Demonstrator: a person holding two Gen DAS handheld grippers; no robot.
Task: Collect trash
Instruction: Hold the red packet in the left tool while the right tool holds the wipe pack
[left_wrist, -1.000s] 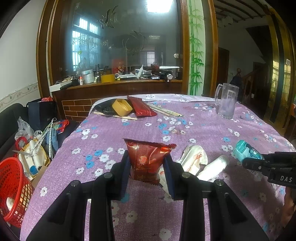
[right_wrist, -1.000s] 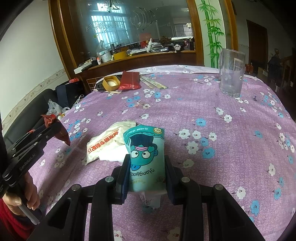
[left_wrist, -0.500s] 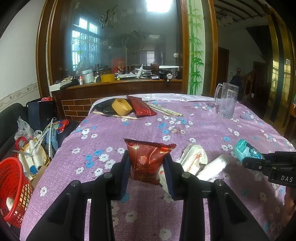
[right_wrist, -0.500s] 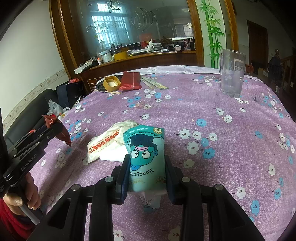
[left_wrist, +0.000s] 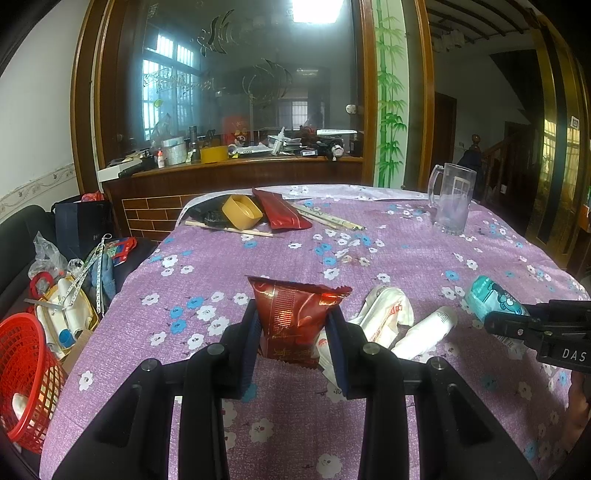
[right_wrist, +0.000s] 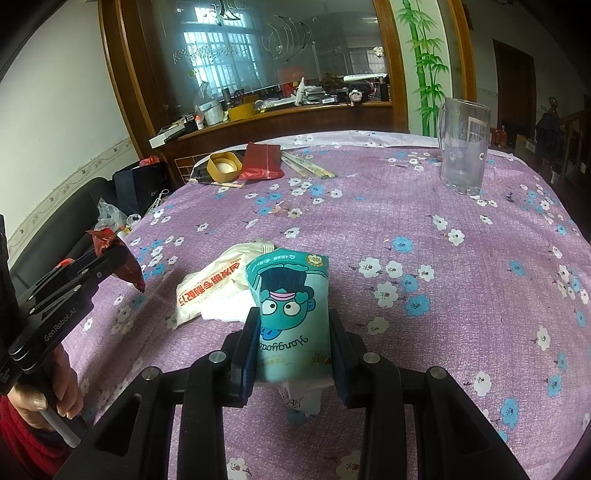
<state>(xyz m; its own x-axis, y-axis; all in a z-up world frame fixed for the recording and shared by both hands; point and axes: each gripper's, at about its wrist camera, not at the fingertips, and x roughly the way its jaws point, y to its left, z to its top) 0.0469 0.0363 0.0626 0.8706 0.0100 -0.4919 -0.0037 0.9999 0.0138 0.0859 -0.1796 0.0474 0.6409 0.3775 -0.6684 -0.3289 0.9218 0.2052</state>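
With our left gripper (left_wrist: 295, 332) clamped on the red wrapper (left_wrist: 293, 317) and our right gripper (right_wrist: 293, 350) clamped on the teal packet (right_wrist: 291, 314), both above the desk (left_wrist: 369, 258), we should carry them steadily to the red basket (left_wrist: 26, 373) at its left edge.

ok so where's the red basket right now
The red basket shows only in the left wrist view, at the far left edge, off the table and lower than its top, next to a box of clutter.
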